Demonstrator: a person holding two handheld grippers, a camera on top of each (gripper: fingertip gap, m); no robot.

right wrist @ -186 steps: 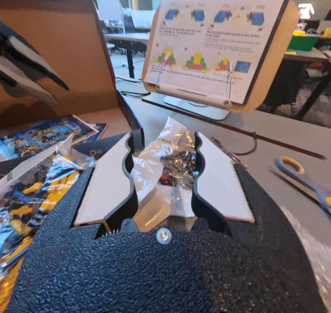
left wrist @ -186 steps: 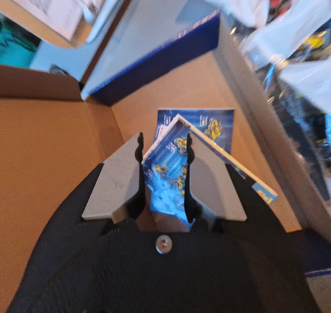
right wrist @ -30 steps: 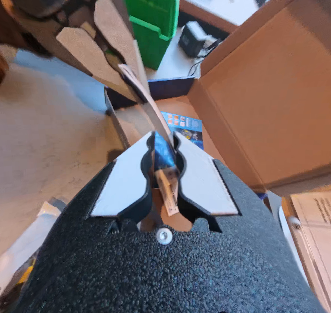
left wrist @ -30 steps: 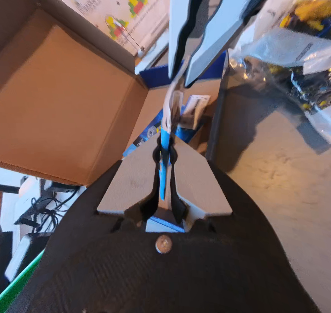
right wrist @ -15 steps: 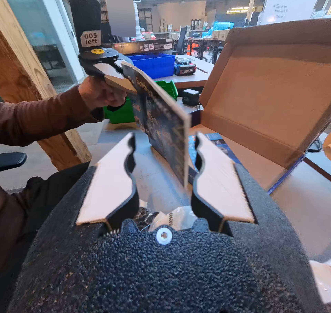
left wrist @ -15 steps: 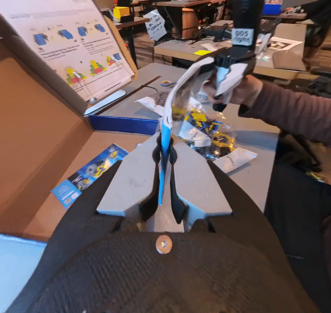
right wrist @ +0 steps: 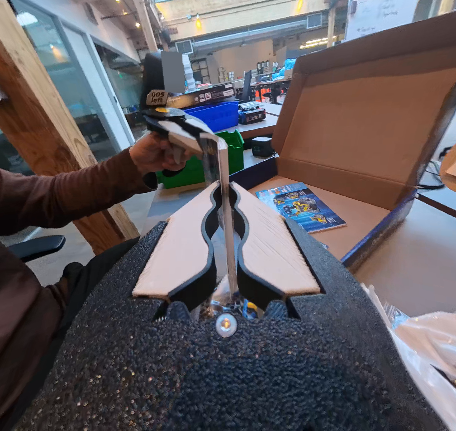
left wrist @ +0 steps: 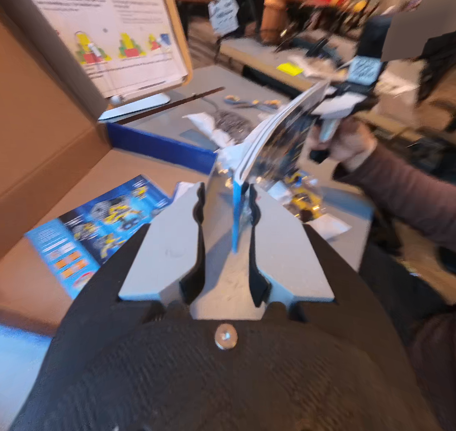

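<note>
Right tongs (right wrist: 225, 186) pinched narrow on booklet (right wrist: 226, 221) edge. Left tongs (left wrist: 225, 187) parted, booklet loose between. Floppy pages: firm, square pinch advisable, likely near the spine.

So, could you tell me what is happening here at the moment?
A person holds a pair of tongs in each hand, with a thin booklet stretched between them. The right tongs are shut on one end of it; the left tongs stand open around the other end. A second booklet lies flat in the open cardboard box, and clear bags of small parts lie beside the box.
</note>
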